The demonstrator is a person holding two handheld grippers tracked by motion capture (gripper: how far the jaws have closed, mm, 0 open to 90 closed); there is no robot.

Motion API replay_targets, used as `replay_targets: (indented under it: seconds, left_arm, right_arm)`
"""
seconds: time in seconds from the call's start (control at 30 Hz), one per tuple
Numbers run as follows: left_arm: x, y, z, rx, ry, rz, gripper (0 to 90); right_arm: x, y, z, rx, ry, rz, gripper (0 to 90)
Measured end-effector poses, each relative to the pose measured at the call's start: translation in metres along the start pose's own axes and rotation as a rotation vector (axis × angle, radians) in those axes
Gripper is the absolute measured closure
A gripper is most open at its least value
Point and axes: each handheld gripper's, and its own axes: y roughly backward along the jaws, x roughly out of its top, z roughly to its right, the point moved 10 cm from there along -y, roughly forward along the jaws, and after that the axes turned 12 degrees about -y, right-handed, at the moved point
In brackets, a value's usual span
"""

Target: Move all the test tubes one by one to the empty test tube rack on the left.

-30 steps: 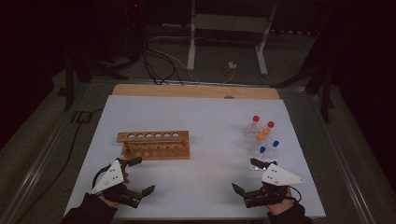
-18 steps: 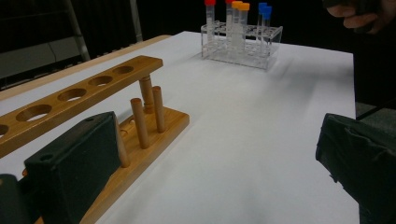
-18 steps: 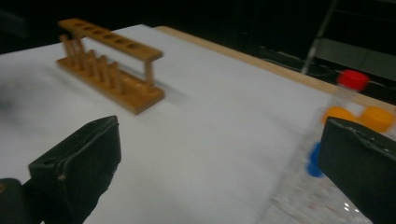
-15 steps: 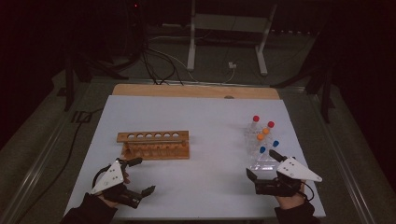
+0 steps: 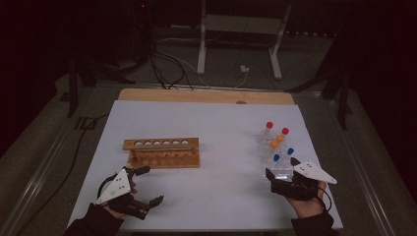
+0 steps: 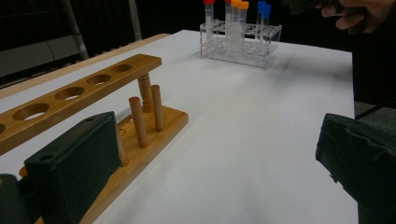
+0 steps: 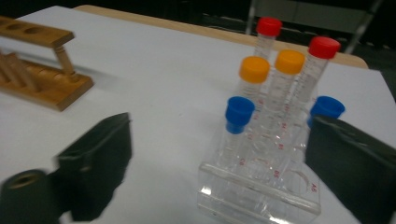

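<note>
A wooden tube rack point(image 5: 162, 151) with a row of holes stands left of centre on the white table. At the right stands a clear plastic rack point(image 5: 276, 164) holding several tubes with red, orange and blue caps. My right gripper point(image 5: 281, 167) is open just in front of that rack, its jaws either side of the near end. In the right gripper view my right gripper point(image 7: 219, 135) frames a blue-capped tube point(image 7: 240, 109) and the clear rack point(image 7: 261, 196). My left gripper point(image 5: 151, 185) is open and holds nothing, just in front of the wooden rack point(image 6: 93, 88).
The white table top point(image 5: 221, 128) has a wooden strip point(image 5: 206, 96) along its far edge. Cables and a metal stand point(image 5: 241, 44) lie on the dark floor beyond. The right hand point(image 6: 359, 11) appears behind the clear rack point(image 6: 240, 42) in the left gripper view.
My right gripper has moved forward and a little right, up to the near end of the clear rack. The left gripper has stayed where it was.
</note>
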Motion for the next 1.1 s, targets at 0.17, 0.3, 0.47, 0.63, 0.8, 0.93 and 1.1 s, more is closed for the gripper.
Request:
replay_targets:
  seconds: [0.17,0.3,0.47,0.63,0.8,0.93,1.1]
  left_arm:
    - [0.0,0.0,0.0,-0.001,-0.001,-0.001,0.5]
    - [0.0,0.0,0.0,-0.002,-0.002,-0.004,0.5]
    - [0.0,0.0,0.0,-0.001,-0.001,-0.005,0.5]
    - [-0.001,0.0,0.001,-0.002,-0.006,-0.008,0.5]
    - [-0.001,0.0,0.001,-0.003,-0.008,-0.01,0.5]
    - [-0.001,0.0,0.001,-0.005,-0.004,-0.009,0.5]
    - [-0.001,0.0,0.001,-0.004,-0.005,-0.01,0.4]
  right_arm:
    - [-0.003,-0.003,0.003,-0.04,-0.029,-0.035,19.7]
    - [-0.008,-0.007,0.004,-0.056,-0.051,-0.088,28.9]
    - [-0.01,-0.01,0.005,-0.059,-0.065,-0.121,42.9]
    - [-0.014,-0.016,0.008,-0.069,-0.086,-0.161,51.6]
    - [-0.014,-0.019,0.009,-0.073,-0.098,-0.173,58.7]
    - [-0.015,-0.024,0.01,-0.076,-0.102,-0.192,64.9]
    - [-0.015,-0.028,0.011,-0.08,-0.113,-0.204,69.6]
